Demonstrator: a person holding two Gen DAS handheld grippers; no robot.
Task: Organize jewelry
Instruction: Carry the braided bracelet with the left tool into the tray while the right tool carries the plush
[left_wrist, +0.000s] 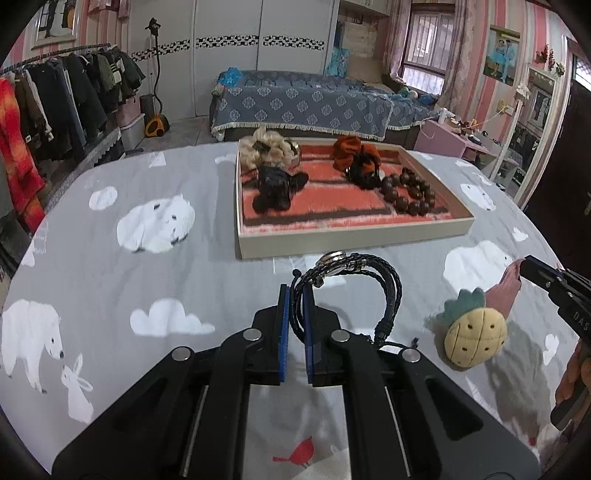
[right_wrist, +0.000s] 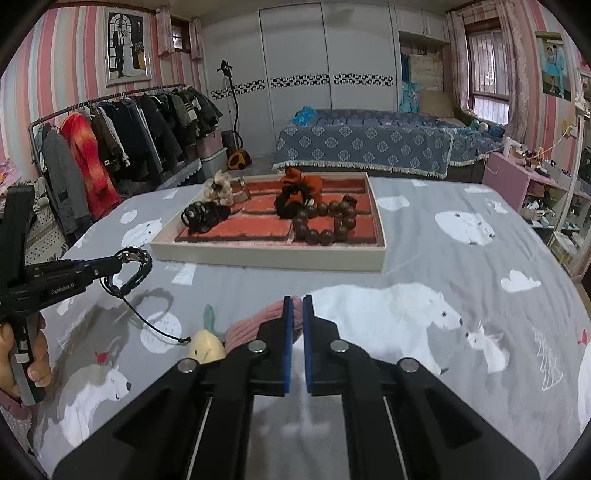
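My left gripper (left_wrist: 295, 291) is shut on a black braided bracelet (left_wrist: 391, 291) with a metal charm; its loop arches to the right of the fingers. From the right wrist view, the left gripper (right_wrist: 118, 264) holds that bracelet (right_wrist: 138, 273) above the bedspread, a thin cord dangling. My right gripper (right_wrist: 297, 301) is shut on a pink corduroy scrunchie (right_wrist: 247, 325) bearing a plush pineapple (right_wrist: 205, 347). In the left wrist view, the right gripper (left_wrist: 524, 264) pinches the pink scrunchie (left_wrist: 504, 291) and the pineapple (left_wrist: 474, 338) hangs below.
A shallow red-lined tray (left_wrist: 351, 240) lies ahead on the grey polar-bear bedspread (left_wrist: 155, 288). It holds a wooden bead bracelet (left_wrist: 410, 194) and beige, black and orange scrunchies. A clothes rack (right_wrist: 110, 140) stands to the left and a pink desk (right_wrist: 509, 173) to the right.
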